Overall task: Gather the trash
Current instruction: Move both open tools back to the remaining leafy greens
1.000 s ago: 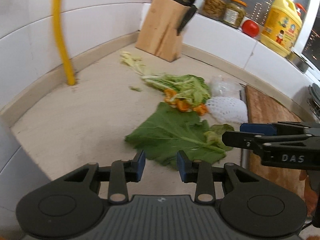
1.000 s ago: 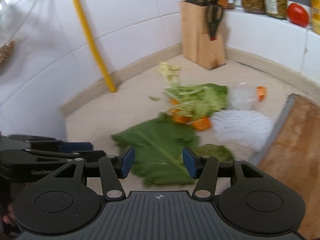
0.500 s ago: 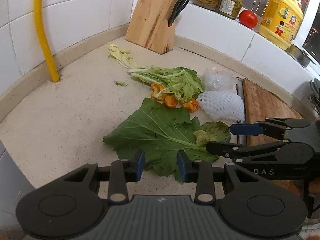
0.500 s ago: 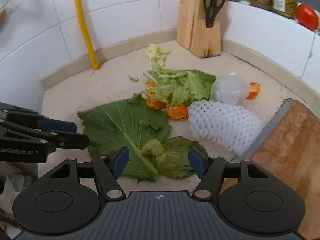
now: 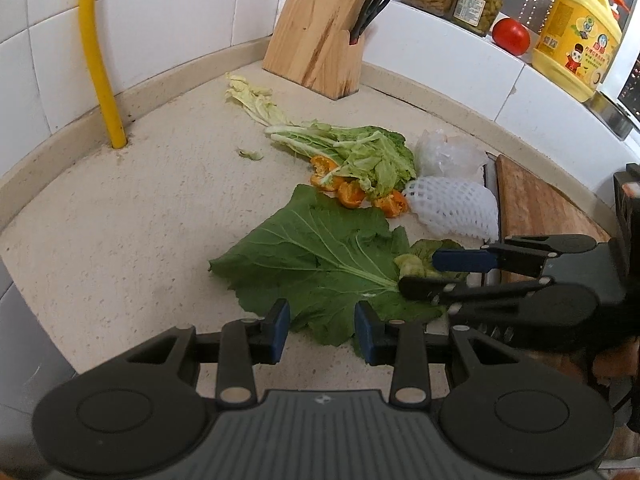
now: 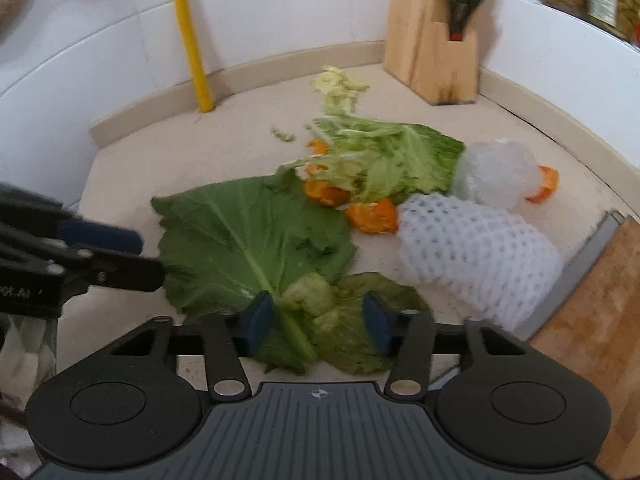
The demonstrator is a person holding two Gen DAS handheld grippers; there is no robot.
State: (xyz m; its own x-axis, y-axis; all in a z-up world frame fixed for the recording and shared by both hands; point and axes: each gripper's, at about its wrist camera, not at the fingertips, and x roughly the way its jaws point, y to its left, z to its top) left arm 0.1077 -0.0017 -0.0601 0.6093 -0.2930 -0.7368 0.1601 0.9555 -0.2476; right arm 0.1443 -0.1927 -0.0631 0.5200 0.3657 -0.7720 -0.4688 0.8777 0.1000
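A big green leaf [image 5: 320, 256] lies flat on the beige counter [image 5: 120, 240]. A small crumpled leaf [image 6: 360, 320] lies at its stalk end. My right gripper [image 6: 318, 318] straddles that stalk end; its jaws are closing and the pads are still apart from the leaf. From the left wrist view, the right gripper [image 5: 436, 276] reaches in from the right. My left gripper [image 5: 322, 334] hovers open over the big leaf's near edge. Behind lie cabbage leaves [image 5: 360, 152], orange peel [image 5: 352, 196], a white foam net [image 5: 452, 208] and a clear plastic bag [image 5: 444, 152].
A wooden knife block [image 5: 320, 40] stands in the back corner and a yellow pipe [image 5: 96, 60] runs up the tiled wall. A wooden cutting board [image 5: 540, 208] lies at the right. Jars [image 5: 476, 0], a tomato [image 5: 510, 36] and a yellow bottle [image 5: 576, 40] stand on the ledge.
My right gripper has come down and forward onto the leaf's stalk end; its jaws widened, then narrowed. My left gripper has stayed open above the leaf's near edge.
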